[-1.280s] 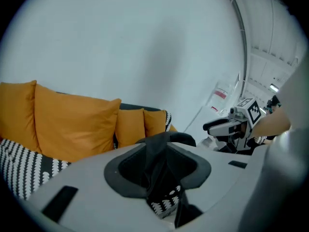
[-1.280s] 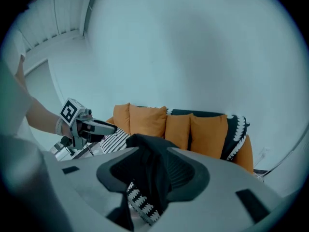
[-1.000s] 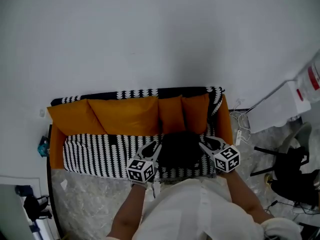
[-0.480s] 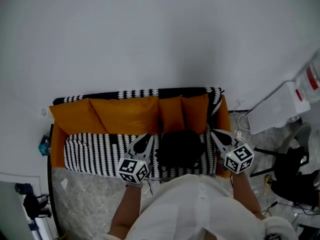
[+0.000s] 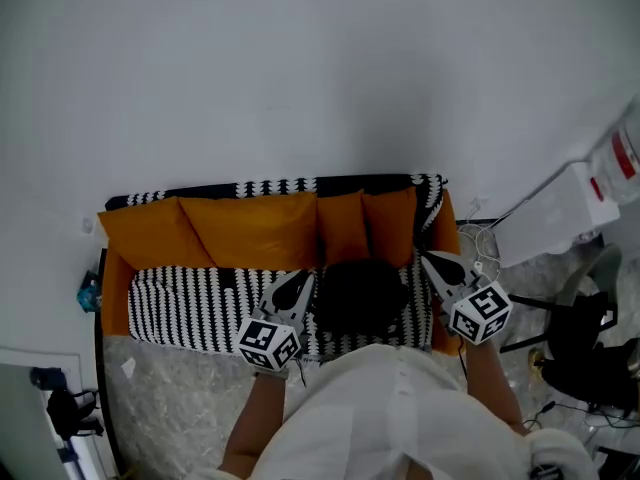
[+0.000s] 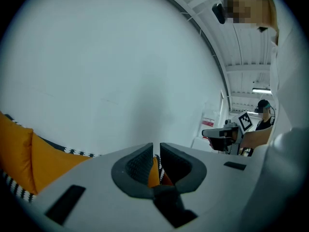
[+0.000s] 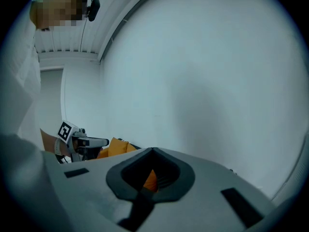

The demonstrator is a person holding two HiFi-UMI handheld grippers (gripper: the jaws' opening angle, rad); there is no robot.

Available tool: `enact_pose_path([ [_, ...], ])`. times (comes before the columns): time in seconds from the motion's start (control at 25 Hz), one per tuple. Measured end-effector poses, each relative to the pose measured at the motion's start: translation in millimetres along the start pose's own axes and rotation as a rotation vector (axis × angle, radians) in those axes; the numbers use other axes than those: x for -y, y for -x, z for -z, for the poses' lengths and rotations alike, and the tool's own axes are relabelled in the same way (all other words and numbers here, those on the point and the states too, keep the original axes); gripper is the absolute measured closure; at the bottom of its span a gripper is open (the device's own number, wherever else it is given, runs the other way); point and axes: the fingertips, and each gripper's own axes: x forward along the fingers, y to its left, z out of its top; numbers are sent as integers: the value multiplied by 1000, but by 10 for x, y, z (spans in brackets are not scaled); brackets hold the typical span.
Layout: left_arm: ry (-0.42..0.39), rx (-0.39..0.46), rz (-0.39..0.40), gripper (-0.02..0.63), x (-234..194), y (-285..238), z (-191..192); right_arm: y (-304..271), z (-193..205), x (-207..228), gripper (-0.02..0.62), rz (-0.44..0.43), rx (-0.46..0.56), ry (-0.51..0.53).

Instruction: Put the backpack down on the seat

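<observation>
In the head view the black backpack (image 5: 362, 296) rests on the striped seat (image 5: 190, 308) of an orange sofa, against the back cushions (image 5: 255, 230). My left gripper (image 5: 303, 281) hovers just left of the bag, apart from it, its jaws drawn together around nothing. My right gripper (image 5: 428, 259) hangs to the bag's right, near the sofa's orange arm, and is also shut and empty. The left gripper view shows its jaws (image 6: 155, 149) with only a thin slit between them, pointing at the white wall. In the right gripper view the tips (image 7: 152, 150) meet.
A white wall rises behind the sofa. A white box-like unit (image 5: 555, 213) and cables (image 5: 480, 243) stand on the floor to the right, with a black chair (image 5: 590, 348) nearer me. A small blue thing (image 5: 87, 293) lies by the sofa's left end.
Both grippers came off the backpack's sides and moved outward, away from it. The right gripper's jaws went from spread to shut. The backpack stayed on the seat.
</observation>
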Motion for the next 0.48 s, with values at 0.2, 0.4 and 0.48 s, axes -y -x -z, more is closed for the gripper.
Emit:
enact_pose_path([
  [0.2,-2,-18,-9,541,-58,-2,43,-119,93,-76,578,-37,-40,13],
  [0.4,7,-19,-7,543,-70,0,52,-162,144,-95,577,-51,-57,13],
  [0.48,10,-21,-7,543,-71,-3,58,-172,155,-94,578,-55,-62,13],
])
